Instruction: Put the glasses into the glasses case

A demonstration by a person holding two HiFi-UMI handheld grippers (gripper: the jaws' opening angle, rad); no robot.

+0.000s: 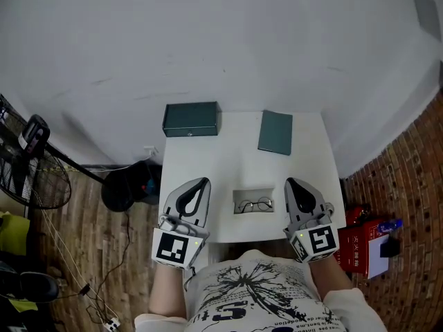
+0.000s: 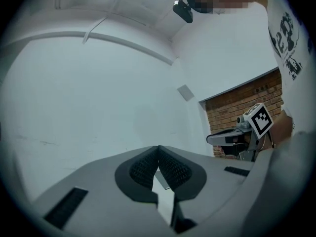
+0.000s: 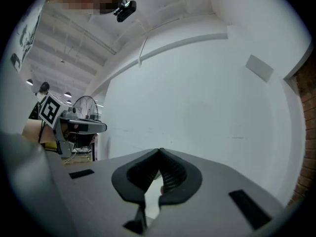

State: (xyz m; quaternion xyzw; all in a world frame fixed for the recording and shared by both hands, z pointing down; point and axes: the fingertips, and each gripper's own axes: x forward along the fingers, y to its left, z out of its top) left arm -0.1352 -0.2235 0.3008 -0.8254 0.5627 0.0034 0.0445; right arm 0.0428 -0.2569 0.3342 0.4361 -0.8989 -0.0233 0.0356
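In the head view, thin round-framed glasses lie in a shallow white open holder near the front middle of a small white table. A shut dark green box stands at the table's back left. A flat dark green case lies at the back right. My left gripper hovers left of the glasses, my right gripper to their right. Both are shut and hold nothing. The left gripper and right gripper each point level at a white wall in their own views, ribbed pads touching.
A standing fan and a black round object are on the wooden floor to the left. A red box sits on the floor at the right, beside a brick wall. Cables trail at the lower left.
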